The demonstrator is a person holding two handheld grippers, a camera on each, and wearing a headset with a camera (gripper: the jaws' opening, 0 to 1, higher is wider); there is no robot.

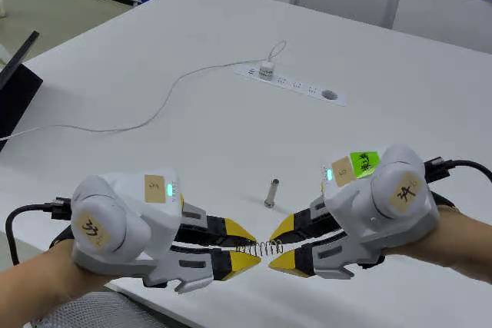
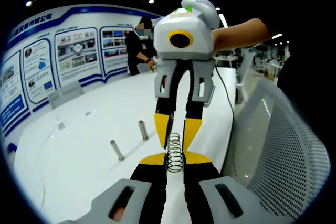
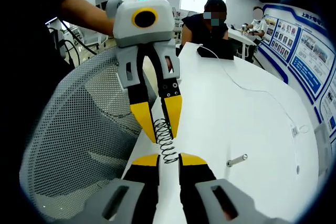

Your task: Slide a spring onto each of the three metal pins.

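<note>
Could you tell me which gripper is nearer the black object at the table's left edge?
Left. The left gripper is between the black object and the spring; the right gripper lies beyond the spring.

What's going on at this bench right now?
A person holds a pair of tongs in each hand over a white table. The left tongs and the right tongs meet tip to tip, and each appears closed on one end of a small spring, held near the table's front edge. Just beyond them a metal pin stands upright and bare; the spring is not yet on it.
</note>
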